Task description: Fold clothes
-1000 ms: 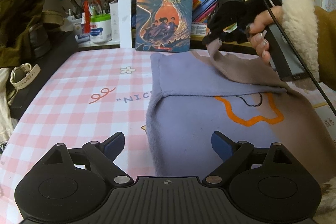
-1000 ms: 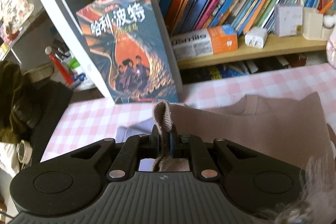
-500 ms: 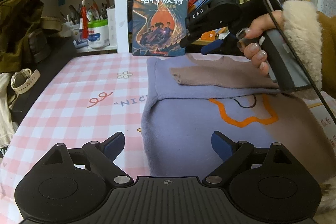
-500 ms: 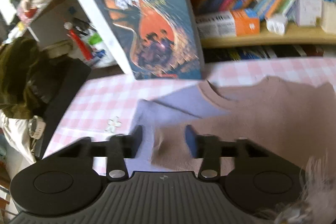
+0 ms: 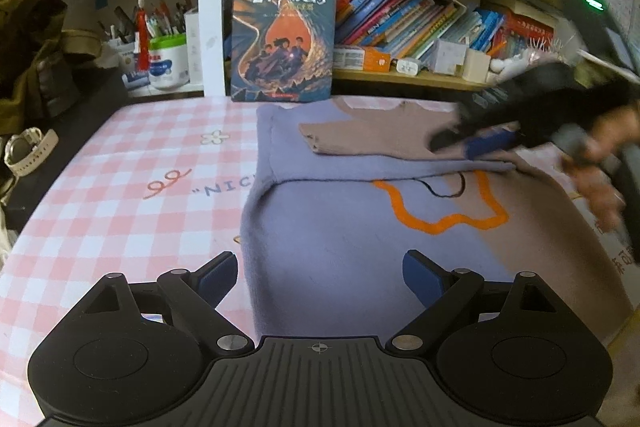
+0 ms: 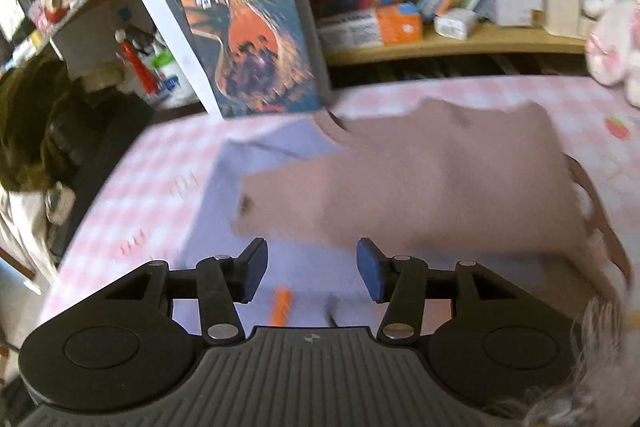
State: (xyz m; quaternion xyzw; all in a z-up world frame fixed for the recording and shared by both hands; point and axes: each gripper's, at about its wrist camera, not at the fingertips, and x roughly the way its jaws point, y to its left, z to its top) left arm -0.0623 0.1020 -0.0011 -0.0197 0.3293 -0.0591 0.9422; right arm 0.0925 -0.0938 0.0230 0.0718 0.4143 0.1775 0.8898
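Sweater [image 5: 344, 227], one garment in lavender and brownish-pink with an orange outline drawn on its front, lies flat on the desk [image 5: 120, 195], which is covered in a pink-and-white checked cloth. In the left wrist view one brown sleeve [image 5: 372, 137] is folded across the chest, its cuff pointing left, with a lavender fold running beneath it. The left gripper [image 5: 318, 269] hovers low over the near hem, its two blue-padded fingers [image 5: 216, 273] spread wide with nothing between them; whether they touch the fabric cannot be told. The right gripper [image 5: 486, 143] is blurred at the right, low over the folded sleeve's shoulder end, held by the right hand [image 5: 600, 155]; one blue pad shows, and its opening cannot be judged from here. One large book [image 5: 283, 35] stands upright against the shelf at the desk's far edge, just behind the collar.

In the right wrist view the same sweater [image 6: 400, 187] is blurred, the brown sleeve [image 6: 320, 199] lying across the lavender body with its cuff to the left. The right gripper [image 6: 311, 269] has its two fingers [image 6: 254, 267] held apart, gripping nothing, above the lavender cloth with a bit of orange line showing between them. The single book [image 6: 250, 43] leans behind the garment.
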